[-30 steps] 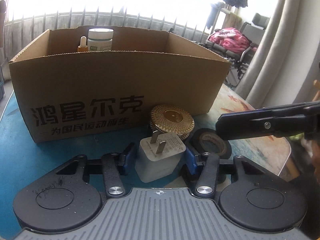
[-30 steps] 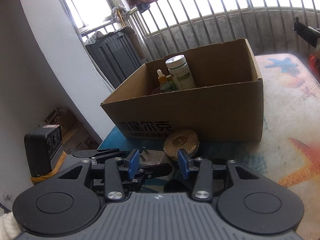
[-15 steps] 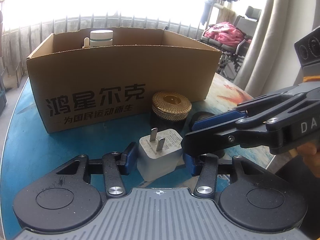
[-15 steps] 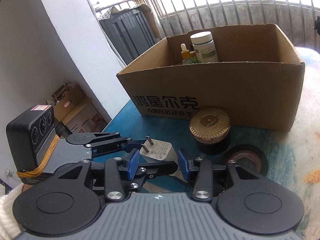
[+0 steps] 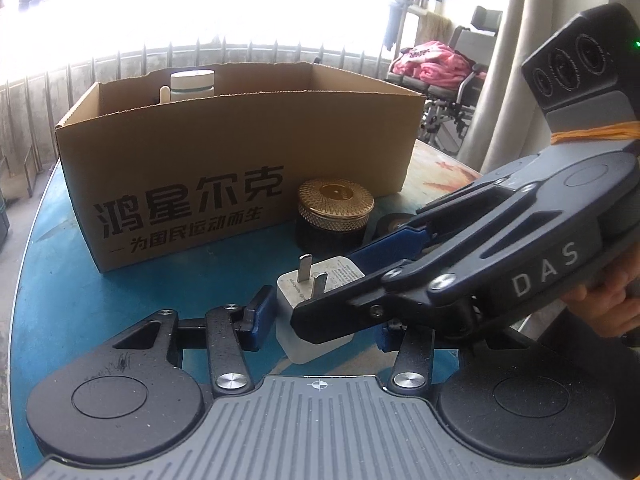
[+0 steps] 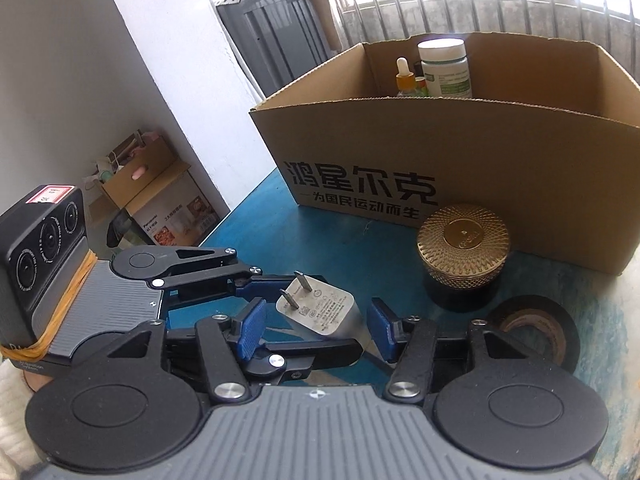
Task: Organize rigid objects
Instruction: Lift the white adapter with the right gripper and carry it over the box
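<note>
- Right gripper (image 6: 316,322): jaws had just opened and straddled the white charger (image 6: 320,310) without pinching it.
- Left gripper (image 5: 320,316): apparently gripped the charger above the table (image 5: 80,280).
- Handover seemed imminent; cardboard box (image 5: 240,152) awaited.

The right gripper (image 5: 344,280) hides part of the tape roll (image 5: 390,226).

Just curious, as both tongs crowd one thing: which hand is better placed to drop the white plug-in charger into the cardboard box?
Left, probably. The left tongs clamp the white plug-in charger, facing the cardboard box. The right tongs have just been opening; the charger sits between them untouched.
</note>
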Motion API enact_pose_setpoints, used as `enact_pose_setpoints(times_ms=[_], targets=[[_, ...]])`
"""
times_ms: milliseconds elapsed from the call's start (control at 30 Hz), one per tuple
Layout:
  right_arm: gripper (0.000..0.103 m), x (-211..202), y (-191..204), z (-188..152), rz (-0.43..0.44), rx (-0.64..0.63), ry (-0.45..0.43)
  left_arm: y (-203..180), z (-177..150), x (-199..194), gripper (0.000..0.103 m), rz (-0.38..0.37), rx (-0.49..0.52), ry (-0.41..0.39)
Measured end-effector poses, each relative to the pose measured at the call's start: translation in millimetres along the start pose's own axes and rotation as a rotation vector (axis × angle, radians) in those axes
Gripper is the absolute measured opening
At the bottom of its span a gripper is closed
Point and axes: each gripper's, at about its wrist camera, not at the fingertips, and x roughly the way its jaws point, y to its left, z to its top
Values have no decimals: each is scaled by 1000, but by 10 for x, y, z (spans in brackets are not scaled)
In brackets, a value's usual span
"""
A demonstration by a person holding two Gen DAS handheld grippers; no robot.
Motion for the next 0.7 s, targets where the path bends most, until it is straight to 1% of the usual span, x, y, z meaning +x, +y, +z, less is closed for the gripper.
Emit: enact_pose_setpoints(times_ms=[67,133,167,233,333,367,433,467,533,567,633,700], targets=[[53,42,-11,-10,-1,-13,1,-14,-5,1,47,11,11,2],[53,40,13,-31,-2,-41,-8,-19,17,-11,46,11,14,9],[53,29,23,-38,-6,-37,-16,-9,43,-24,46,4,-5,10],[52,-29,26,-66,-13,-2,-55,-26,110,-68,45,-7,-3,10],[52,-198,78,-27,-22,-23,-100,-87,309,-199,45,-23,19,-21],[51,-286,98,26,-24,-36,-118,-86,419,-233,45,-35,25,-35],[51,-453,112,165,-24,-54,-150,-69,654,-262,45,-52,54,-55],[51,-534,100,291,-23,-72,-163,-56,776,-262,45,-55,73,-72],[50,-651,71,502,-34,-109,-200,-29,1056,-208,45,-42,133,-102],[50,-695,43,659,-47,-132,-211,1,1196,-154,45,-35,161,-115],[50,-722,-35,905,-76,-160,-234,58,1413,-4,45,-17,190,-120],[51,-667,-176,1180,-97,-161,-240,154,1586,185,45,-9,195,-100]])
